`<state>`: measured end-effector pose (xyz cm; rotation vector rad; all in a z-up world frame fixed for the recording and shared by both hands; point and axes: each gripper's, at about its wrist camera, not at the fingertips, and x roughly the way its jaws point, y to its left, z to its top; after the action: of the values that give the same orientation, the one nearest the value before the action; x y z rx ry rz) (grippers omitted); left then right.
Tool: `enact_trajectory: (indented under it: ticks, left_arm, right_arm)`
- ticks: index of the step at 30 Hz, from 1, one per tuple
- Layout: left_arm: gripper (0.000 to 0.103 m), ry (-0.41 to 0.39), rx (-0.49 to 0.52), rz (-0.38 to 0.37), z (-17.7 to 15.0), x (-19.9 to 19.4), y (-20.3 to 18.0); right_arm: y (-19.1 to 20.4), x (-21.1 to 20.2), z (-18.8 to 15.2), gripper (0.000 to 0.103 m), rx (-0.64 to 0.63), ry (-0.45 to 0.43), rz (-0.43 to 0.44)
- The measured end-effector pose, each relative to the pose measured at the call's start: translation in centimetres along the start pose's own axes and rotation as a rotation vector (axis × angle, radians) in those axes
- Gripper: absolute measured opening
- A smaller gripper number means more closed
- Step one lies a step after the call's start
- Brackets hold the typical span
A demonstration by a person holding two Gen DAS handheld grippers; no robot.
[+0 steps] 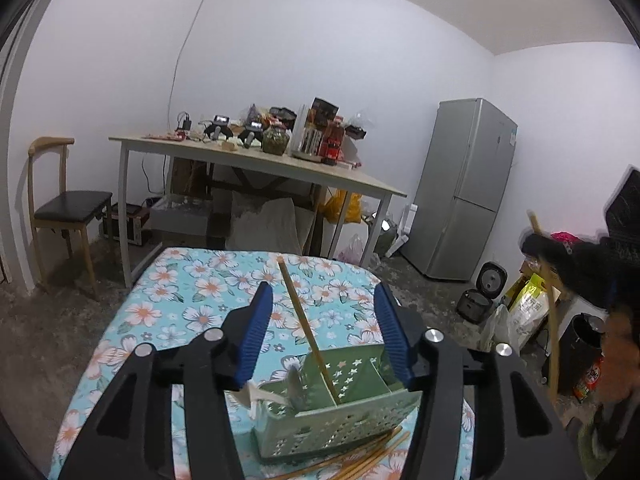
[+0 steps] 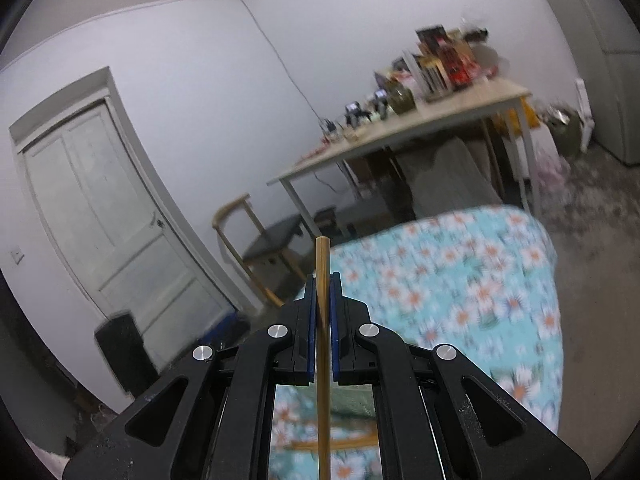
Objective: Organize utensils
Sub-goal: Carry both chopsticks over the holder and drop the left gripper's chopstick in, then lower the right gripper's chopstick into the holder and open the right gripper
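Left gripper (image 1: 324,322) wide, chopstick (image 1: 308,332) btwn jaws untouched, leaning in caddy (image 1: 340,412), right gripper (image 2: 323,280) clamping 2nd chopstick (image 2: 322,360)

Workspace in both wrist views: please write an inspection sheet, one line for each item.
Surface: floral tablecloth on the work table.
Job's things: green utensil basket with one chopstick standing inside; loose chopsticks beside it.
Clutter: nothing seen on the cloth.
Grippers: left gripper open above the basket; right gripper shut on a held chopstick.
Cables: wall cable.
Surroundings: cluttered far table, chair, fridge, door.
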<state>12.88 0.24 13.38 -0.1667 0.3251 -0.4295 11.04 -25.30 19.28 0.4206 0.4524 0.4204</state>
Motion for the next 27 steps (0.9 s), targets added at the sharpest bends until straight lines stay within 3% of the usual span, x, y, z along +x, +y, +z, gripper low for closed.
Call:
enact_trajectory:
  ticks: [8,18,24,27]
  left_arm:
    - [0.055,-0.003,-0.012,0.03,-1.5,-3.9,2.1]
    - [0.056,0.042,-0.056,0.082,-4.8,-5.9,4.8]
    - [0.056,0.035,-0.081,0.103,-5.2,-6.4,6.4]
    - [0.056,0.032,-0.094,0.108,-5.2,-6.4,7.1]
  right_arm:
    - [1.7,3.3,4.1,0.004,0.005,-0.081,0.051]
    - [1.7,7.1,7.2,0.004,0.02,-0.186,0.036]
    - [1.9,9.3,6.5,0.004,-0.036,-0.236,-0.03]
    - [1.3,10.9,4.8,0.005,-0.064,-0.217,-0.083]
